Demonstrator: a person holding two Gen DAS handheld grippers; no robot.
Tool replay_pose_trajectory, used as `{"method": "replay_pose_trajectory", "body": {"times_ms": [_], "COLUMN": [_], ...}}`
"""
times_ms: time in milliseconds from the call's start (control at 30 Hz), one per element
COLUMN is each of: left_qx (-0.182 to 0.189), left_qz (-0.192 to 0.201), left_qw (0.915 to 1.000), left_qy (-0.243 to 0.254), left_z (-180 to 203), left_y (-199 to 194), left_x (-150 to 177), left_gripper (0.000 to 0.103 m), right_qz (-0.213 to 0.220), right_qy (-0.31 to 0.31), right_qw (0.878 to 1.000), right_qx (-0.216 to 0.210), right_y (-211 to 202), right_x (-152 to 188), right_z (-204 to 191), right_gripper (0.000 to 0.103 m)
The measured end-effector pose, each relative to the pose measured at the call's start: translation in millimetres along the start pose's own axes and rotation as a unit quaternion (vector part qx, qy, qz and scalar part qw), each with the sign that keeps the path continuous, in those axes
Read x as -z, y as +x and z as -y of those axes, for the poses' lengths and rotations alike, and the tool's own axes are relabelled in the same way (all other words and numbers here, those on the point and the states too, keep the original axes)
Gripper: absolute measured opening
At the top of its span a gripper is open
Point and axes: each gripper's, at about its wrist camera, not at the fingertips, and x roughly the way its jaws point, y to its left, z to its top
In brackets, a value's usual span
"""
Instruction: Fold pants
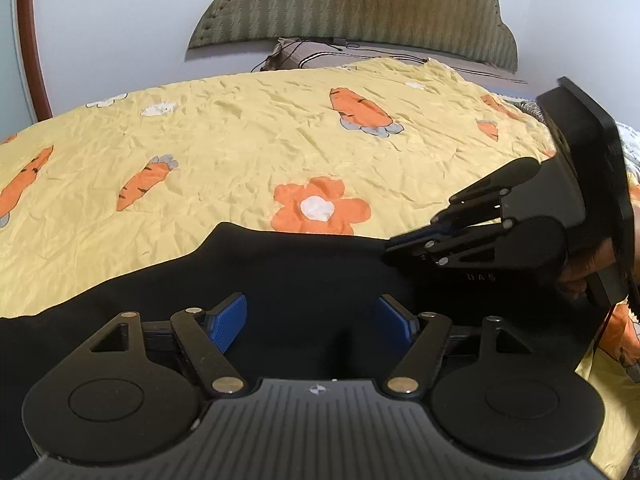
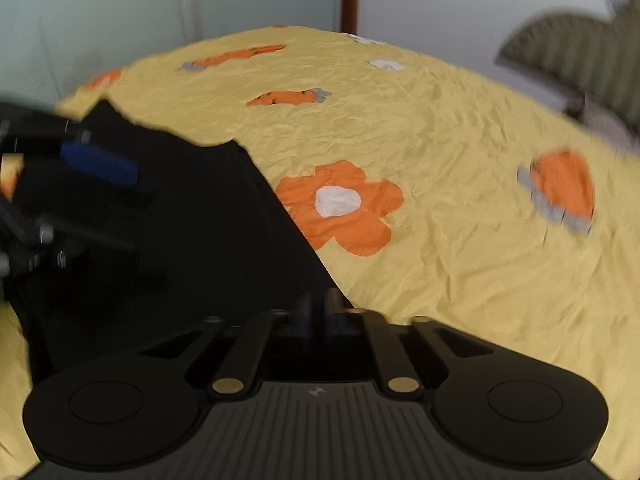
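Black pants [image 1: 288,276] are spread on the near bed [image 1: 240,152]; their right edge is pinched by the clenched right gripper [image 2: 318,314], likely for folding; the left gripper [image 1: 312,320] is held released above them.

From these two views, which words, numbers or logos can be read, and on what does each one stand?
Faint pale lettering on the side of the right gripper, left wrist view: too faint and small to read with certainty.
Small round emblem on the left gripper body: a symbol, no letters.
Small pale mark on the right gripper's body, right wrist view: blurred, no letters.
Black pants and yellow bedcover: no text, only carrot and flower pictures.
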Motion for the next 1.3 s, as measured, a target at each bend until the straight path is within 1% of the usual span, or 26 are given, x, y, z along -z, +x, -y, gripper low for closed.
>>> {"method": "replay_pose_trajectory", "body": {"times_ms": [133, 233, 300, 333, 367, 433, 500, 533, 567, 633, 667, 700, 767, 800, 833, 867, 900, 933, 967, 1000, 1033, 1067, 1100, 1167, 1267, 1300], "left_qx": [-0.01, -0.013, -0.016, -0.021, -0.021, -0.014, -0.007, -0.002, 0.0, -0.009, -0.012, -0.008, 0.006, 0.01, 0.008, 0.003, 0.0, 0.001, 0.001, 0.002, 0.003, 0.005, 0.009, 0.03, 0.088, 0.101], "left_qz": [0.001, 0.002, -0.006, -0.012, -0.013, -0.017, -0.026, -0.027, -0.029, -0.042, -0.047, -0.048, -0.045, -0.04, -0.039, -0.046, -0.058, -0.075, -0.089, -0.097, -0.1, -0.098, -0.092, -0.073, -0.031, -0.017], "left_qw": [0.9999, 0.9995, 0.999, 0.9988, 0.9987, 0.9987, 0.9983, 0.9981, 0.998, 0.9973, 0.997, 0.9972, 0.9983, 0.9989, 0.9992, 0.9987, 0.9973, 0.9948, 0.9921, 0.9896, 0.9866, 0.9846, 0.9831, 0.983, 0.9854, 0.9858], "left_qy": [-0.011, -0.03, -0.04, -0.044, -0.045, -0.046, -0.052, -0.055, -0.057, -0.06, -0.06, -0.057, -0.038, -0.021, 0.002, 0.022, 0.045, 0.068, 0.089, 0.107, 0.129, 0.145, 0.158, 0.166, 0.143, 0.133], "left_z": [-4.6, -10.1, -13.3, -14.3, -15.6, -17.8, -19.4, -19.8, -19.8, -16.8, -14.2, -10.3, -1.8, 3.5, 9.7, 15.6, 22.8, 30.7, 39.2, 46.8, 55.2, 62.8, 71.5, 82.9, 96.9, 101.5], "left_y": [1.6, 4.8, 8.2, 8.7, 7.8, 6.0, 7.9, 9.8, 13.3, 22.0, 24.0, 22.2, 11.3, 3.8, -2.9, -6.0, -7.8, -8.2, -9.1, -10.9, -15.4, -20.7, -29.2, -45.9, -67.9, -70.0], "left_x": [-2.9, -8.6, -11.9, -12.7, -12.5, -11.2, -10.5, -10.2, -10.0, -9.0, -8.4, -6.7, -2.5, 0.9, 6.1, 11.5, 17.9, 25.2, 33.4, 39.8, 47.5, 51.8, 53.9, 51.4, 38.4, 33.8], "left_gripper": [0.075, 0.075, 0.076, 0.076, 0.076, 0.08, 0.082, 0.083, 0.084, 0.084, 0.083, 0.083, 0.084, 0.084, 0.088, 0.092, 0.092, 0.091, 0.09, 0.09, 0.088, 0.088, 0.088, 0.09, 0.093, 0.095], "right_qz": [0.026, 0.057, 0.065, 0.07, 0.076, 0.071, 0.049, 0.027, 0.01, -0.02, -0.005, 0.014, 0.024, 0.043, 0.061, 0.072, 0.072, 0.063, 0.051, 0.033, 0.009, -0.007, 0.003, 0.013, 0.035, 0.038], "right_qy": [-0.02, 0.023, 0.027, 0.031, 0.035, 0.031, 0.01, -0.002, -0.006, 0.014, 0.025, 0.056, 0.115, 0.121, 0.126, 0.132, 0.133, 0.127, 0.114, 0.1, 0.085, 0.072, 0.076, 0.128, 0.178, 0.197], "right_qw": [0.998, 0.994, 0.988, 0.987, 0.988, 0.993, 0.996, 0.998, 0.998, 0.996, 0.996, 0.994, 0.981, 0.979, 0.98, 0.982, 0.986, 0.988, 0.991, 0.993, 0.994, 0.994, 0.993, 0.987, 0.974, 0.968], "right_qx": [0.052, 0.093, 0.135, 0.141, 0.13, 0.088, 0.073, 0.062, 0.061, 0.084, 0.086, 0.089, 0.151, 0.159, 0.144, 0.112, 0.077, 0.052, 0.043, 0.048, 0.062, 0.082, 0.094, 0.094, 0.133, 0.154], "right_y": [0.0, 6.1, 8.2, 3.4, -6.1, -26.8, -42.5, -44.8, -42.8, -27.0, -20.9, -20.6, -27.5, -37.0, -48.5, -59.3, -66.2, -69.9, -71.5, -71.5, -70.4, -71.8, -80.4, -108.6, -147.9, -157.0], "right_x": [-6.1, -16.7, -20.6, -21.3, -20.7, -14.6, -2.4, 3.4, 10.6, 18.7, 22.6, 22.7, 19.7, 20.3, 22.9, 27.1, 33.2, 40.8, 50.2, 59.9, 71.7, 84.7, 96.0, 118.0, 150.2, 161.3], "right_z": [-8.7, 4.9, 8.0, 7.2, 5.0, -3.5, -15.7, -19.1, -19.5, -10.7, -3.7, 6.1, 18.3, 17.9, 15.5, 11.5, 6.2, -2.6, -12.4, -20.8, -29.3, -36.6, -37.9, -32.8, -19.7, -13.1], "right_gripper": [0.0, 0.0, 0.001, 0.001, 0.001, 0.002, 0.003, 0.003, 0.003, 0.003, 0.003, 0.005, 0.005, 0.006, 0.006, 0.006, 0.011, 0.021, 0.028, 0.041, 0.045, 0.046, 0.049, 0.049, 0.049, 0.052]}}
